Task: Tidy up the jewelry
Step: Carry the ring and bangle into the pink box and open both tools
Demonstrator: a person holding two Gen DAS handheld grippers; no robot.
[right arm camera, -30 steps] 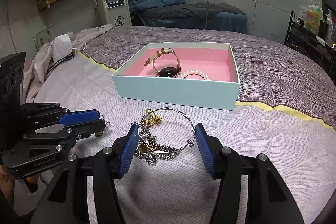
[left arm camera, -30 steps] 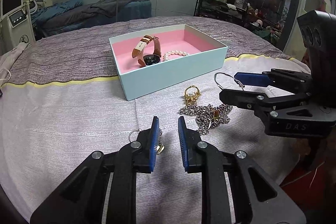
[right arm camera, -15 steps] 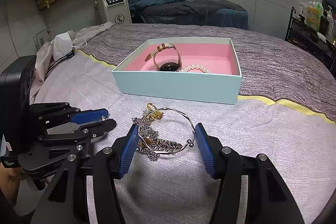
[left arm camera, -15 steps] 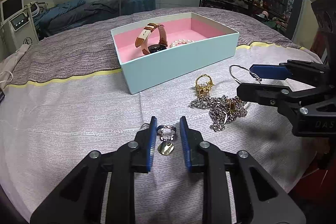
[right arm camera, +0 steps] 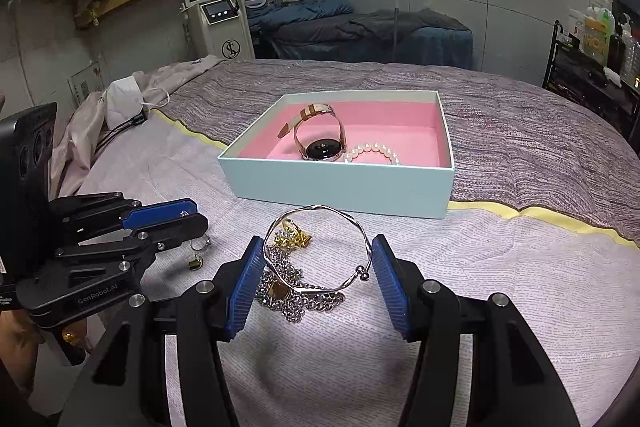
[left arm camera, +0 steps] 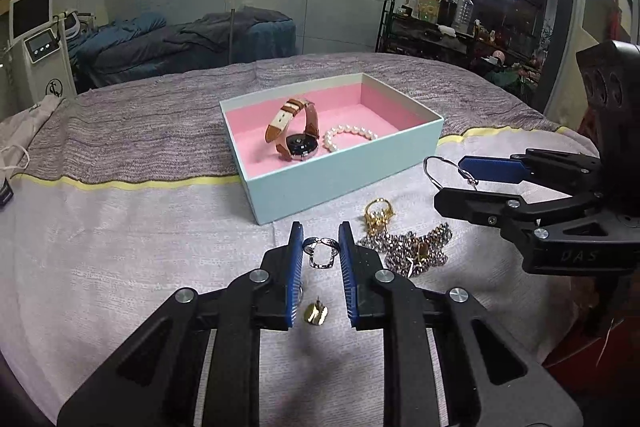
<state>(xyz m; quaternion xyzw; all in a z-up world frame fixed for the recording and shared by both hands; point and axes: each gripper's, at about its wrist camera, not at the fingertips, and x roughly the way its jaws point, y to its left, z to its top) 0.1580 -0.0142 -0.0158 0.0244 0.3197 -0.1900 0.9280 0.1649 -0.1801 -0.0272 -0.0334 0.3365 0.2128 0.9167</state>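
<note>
**Loose jewelry, in front of the gift box (left arm camera: 344, 183)**

Silver ring (left arm camera: 321, 253): light, rigid, slippery; pinched between left gripper (left arm camera: 320, 247) tips, near box front. Silver bangle (right arm camera: 320, 247): stiff, springy open hoop; clamped across its width by right gripper (right arm camera: 318, 255), above chain necklace (right arm camera: 296, 291). Best gripped across opposite edges.

A: Box (left arm camera: 344, 179) position?
B: On the bed (left arm camera: 120, 247), mid-surface. Inside it, watch (left arm camera: 298, 137) left, pearl bracelet (left arm camera: 348, 135) right, just beside each other.

A: In front of the box?
B: Gold ring (left arm camera: 378, 215) nearest the box wall; chain pile (left arm camera: 412, 251) before it, towards the bed's near edge. Bangle (right arm camera: 320, 247) over the chain pile. Silver ring (left arm camera: 320, 253) left of the pile, small gold piece (left arm camera: 316, 313) before that.

A: Far left edge?
B: A mask (right arm camera: 124, 103), well apart from the box.
</note>
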